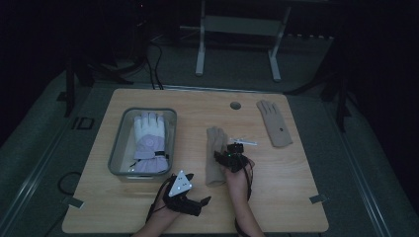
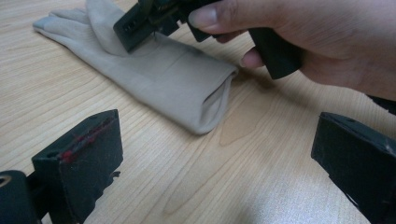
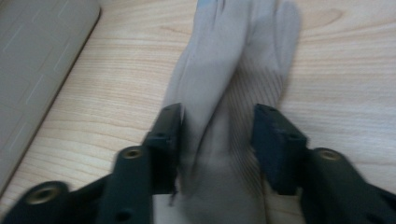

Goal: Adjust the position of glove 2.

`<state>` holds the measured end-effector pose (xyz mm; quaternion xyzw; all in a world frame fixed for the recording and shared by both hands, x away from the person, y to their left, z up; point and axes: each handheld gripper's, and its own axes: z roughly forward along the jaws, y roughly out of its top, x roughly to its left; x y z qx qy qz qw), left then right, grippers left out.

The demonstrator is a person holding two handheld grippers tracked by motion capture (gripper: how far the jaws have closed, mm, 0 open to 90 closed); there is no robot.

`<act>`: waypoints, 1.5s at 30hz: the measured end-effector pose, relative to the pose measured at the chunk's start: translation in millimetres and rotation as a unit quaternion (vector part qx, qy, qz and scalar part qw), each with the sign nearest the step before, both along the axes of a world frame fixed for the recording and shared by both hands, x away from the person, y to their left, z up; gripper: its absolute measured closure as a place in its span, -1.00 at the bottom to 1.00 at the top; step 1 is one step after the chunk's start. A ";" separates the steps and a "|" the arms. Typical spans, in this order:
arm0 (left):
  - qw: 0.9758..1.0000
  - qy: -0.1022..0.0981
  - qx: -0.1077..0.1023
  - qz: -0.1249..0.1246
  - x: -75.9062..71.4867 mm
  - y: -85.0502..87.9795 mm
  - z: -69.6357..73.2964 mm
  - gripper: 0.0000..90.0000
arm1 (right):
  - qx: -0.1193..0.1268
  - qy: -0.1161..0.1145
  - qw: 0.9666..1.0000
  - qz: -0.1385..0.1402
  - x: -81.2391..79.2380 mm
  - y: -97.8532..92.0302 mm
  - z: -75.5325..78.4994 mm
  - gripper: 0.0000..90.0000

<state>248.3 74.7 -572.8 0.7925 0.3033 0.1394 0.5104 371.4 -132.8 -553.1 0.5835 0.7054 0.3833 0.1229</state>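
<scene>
Right gripper view looks down on the beige fabric glove, which lies flat on the pale wooden worktop with the right gripper set over its middle. Its fingers stand half apart, one on each side of the fabric, and do not yet press on it. The glove lies near the clear plastic bin, on the bin's right, with the bin's white padded glove inside. A second beige glove lies well apart from the bin, beyond the first.

My judgement of the risks: if the fingers close where they are, they may pinch only the upper layer of cloth, so the glove would hang open or slide out on the lift. Pressing down too hard could drag the fabric along the worktop and bunch it. The left gripper, held just beside the glove's cuff on the side away from the bin's far end, has its fingers wide open and empty; swinging it in now could knock the right hand.
</scene>
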 end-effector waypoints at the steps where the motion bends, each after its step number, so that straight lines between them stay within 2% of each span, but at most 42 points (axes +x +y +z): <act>1: 1.000 0.001 0.000 0.000 0.1 0.1 0.0 -0.94 | -0.007 -0.001 1.000 0.007 -0.6 0.2 2.1 0.04; 4: 1.000 0.000 0.000 0.000 0.2 0.3 0.0 -0.94 | -0.015 -0.016 1.000 0.014 -3.0 -2.0 10.9 -0.14; 7: 1.000 -0.001 0.000 0.001 0.1 0.3 0.0 -0.94 | -0.013 -0.026 0.999 0.017 -3.2 -8.6 19.7 -0.39; 10: 1.000 0.000 -0.001 0.001 0.2 0.3 0.0 -0.94 | 0.003 -0.033 0.999 0.041 -2.5 -19.8 26.4 -0.62; 11: 1.000 0.000 -0.001 0.001 0.2 0.4 0.0 -0.94 | 0.009 -0.035 0.998 0.044 -2.2 -23.7 28.5 -0.62; 13: 1.000 0.000 -0.001 0.000 0.2 0.4 0.0 -0.94 | 0.005 -0.039 0.997 0.060 -2.0 -30.9 32.4 -0.69; 15: 1.000 -0.001 0.000 0.000 0.1 0.3 0.0 -0.94 | 0.016 -0.052 0.996 0.074 -2.3 -38.7 37.0 -0.68; 20: 1.000 0.001 -0.003 0.002 0.3 0.7 0.0 -0.94 | -0.014 -0.080 0.992 0.094 0.6 -56.6 48.5 -0.66; 24: 1.000 0.003 -0.003 0.002 0.6 0.3 -0.1 -0.94 | -0.030 -0.093 0.988 0.123 6.3 -74.3 54.2 -0.66; 29: 1.000 0.003 -0.006 0.004 0.6 1.1 -0.1 -0.94 | -0.050 -0.111 0.985 0.121 14.3 -103.4 57.5 -0.66; 33: 1.000 0.003 -0.004 0.002 0.5 1.0 -0.1 -0.94 | -0.030 -0.102 0.988 0.111 18.9 -126.2 61.4 -0.70; 36: 1.000 0.003 -0.005 0.003 0.5 1.5 0.0 -0.94 | -0.018 -0.106 0.989 0.099 23.4 -144.3 63.3 -0.72; 39: 1.000 0.003 -0.004 0.002 0.6 0.9 -0.1 -0.94 | -0.019 -0.111 0.990 0.089 28.8 -158.6 63.6 -0.72; 41: 1.000 0.005 -0.004 0.002 0.8 0.5 -0.2 -0.94 | -0.037 -0.117 0.989 0.078 33.4 -164.9 63.8 -0.72; 45: 1.000 0.006 -0.004 0.002 0.9 0.4 -0.2 -0.94 | -0.067 -0.108 0.990 0.067 45.9 -177.0 64.3 -0.68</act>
